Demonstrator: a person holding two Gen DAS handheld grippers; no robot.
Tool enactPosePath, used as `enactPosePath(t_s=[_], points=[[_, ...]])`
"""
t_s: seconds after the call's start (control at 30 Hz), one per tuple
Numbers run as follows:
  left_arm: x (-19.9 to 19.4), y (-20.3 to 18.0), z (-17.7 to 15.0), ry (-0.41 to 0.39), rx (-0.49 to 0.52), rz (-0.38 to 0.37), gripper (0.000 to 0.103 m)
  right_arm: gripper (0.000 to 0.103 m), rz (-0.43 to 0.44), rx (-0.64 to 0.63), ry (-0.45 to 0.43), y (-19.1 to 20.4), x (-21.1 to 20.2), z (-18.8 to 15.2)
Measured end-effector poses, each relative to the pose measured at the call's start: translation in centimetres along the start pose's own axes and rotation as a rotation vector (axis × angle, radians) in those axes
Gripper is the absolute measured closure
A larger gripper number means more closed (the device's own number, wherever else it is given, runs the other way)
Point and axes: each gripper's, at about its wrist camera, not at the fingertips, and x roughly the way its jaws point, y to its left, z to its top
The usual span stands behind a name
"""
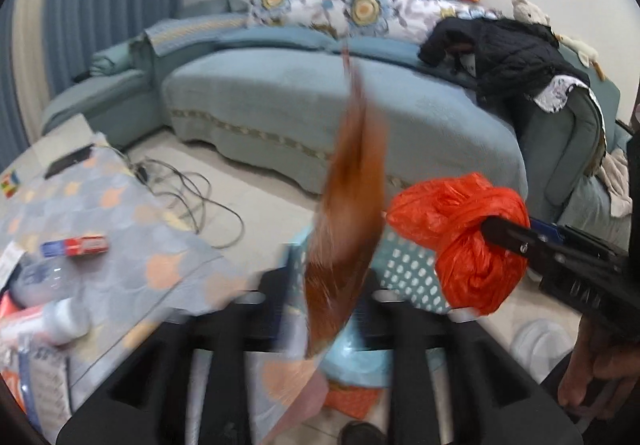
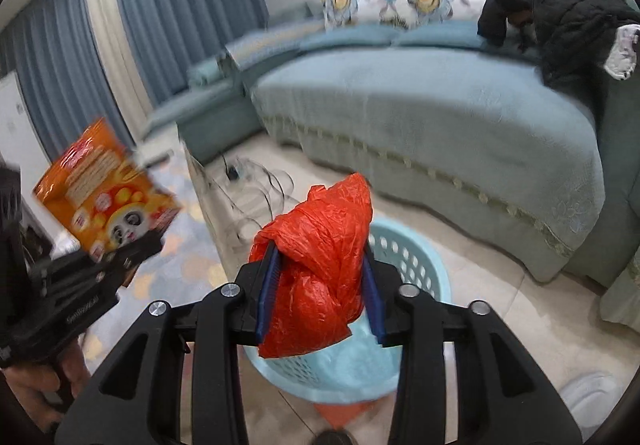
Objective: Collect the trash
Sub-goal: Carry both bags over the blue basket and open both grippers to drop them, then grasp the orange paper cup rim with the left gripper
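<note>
An orange snack packet [image 1: 344,229], blurred and seen edge-on, stands between the fingers of my left gripper [image 1: 332,299]. Those jaws are wide apart and do not press on it. The right wrist view shows the packet's printed face [image 2: 104,197] just above my left gripper [image 2: 136,249]. My right gripper [image 2: 320,285] is shut on a crumpled orange plastic bag [image 2: 316,265], its blue pads against both sides. Both grippers hang over a light blue perforated basket [image 2: 416,261], which also appears under them in the left wrist view [image 1: 404,265].
A table with a patterned cloth [image 1: 120,213] is at the left, holding a red and blue box [image 1: 76,246] and bottles. Cables [image 1: 192,197] lie on the tiled floor. A blue sofa [image 1: 320,105] with a black jacket [image 1: 512,49] fills the back.
</note>
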Motion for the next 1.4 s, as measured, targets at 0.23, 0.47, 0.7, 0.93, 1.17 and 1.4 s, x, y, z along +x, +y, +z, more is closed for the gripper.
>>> enactPosePath(t_s=[0.23, 0.47, 0.7, 0.93, 1.17, 1.4], points=[[-0.5, 2.4, 0.3, 0.004, -0.022, 0.059, 0.029, 0.048, -0.003, 0.025, -0.035, -0.2, -0.5, 0.2], [-5.2, 8.4, -2.7, 0.039, 0.027, 0.198, 0.029, 0.035, 0.030, 0.056, -0.021, 0.6, -0.3, 0.3], [-11.6, 16.8, -8.6, 0.063, -0.132, 0.445, 0.028, 0.032, 0.080, -0.007, -0.012, 6.3, 0.4, 0.5], [-16.8, 24.9, -13.2, 0.071, -0.236, 0.615, 0.024, 0.029, 0.245, -0.095, 0.032, 17.1, 2.0, -0.3], [-18.6, 32.4, -17.7, 0.122, -0.608, 0.477, 0.022, 0.027, 0.376, -0.277, 0.083, 27.9, 3.2, -3.2], [-17.7, 33.6, -17.5, 0.087, -0.655, 0.340, 0.024, 0.027, 0.392, -0.313, 0.105, 30.1, 3.9, -4.4]])
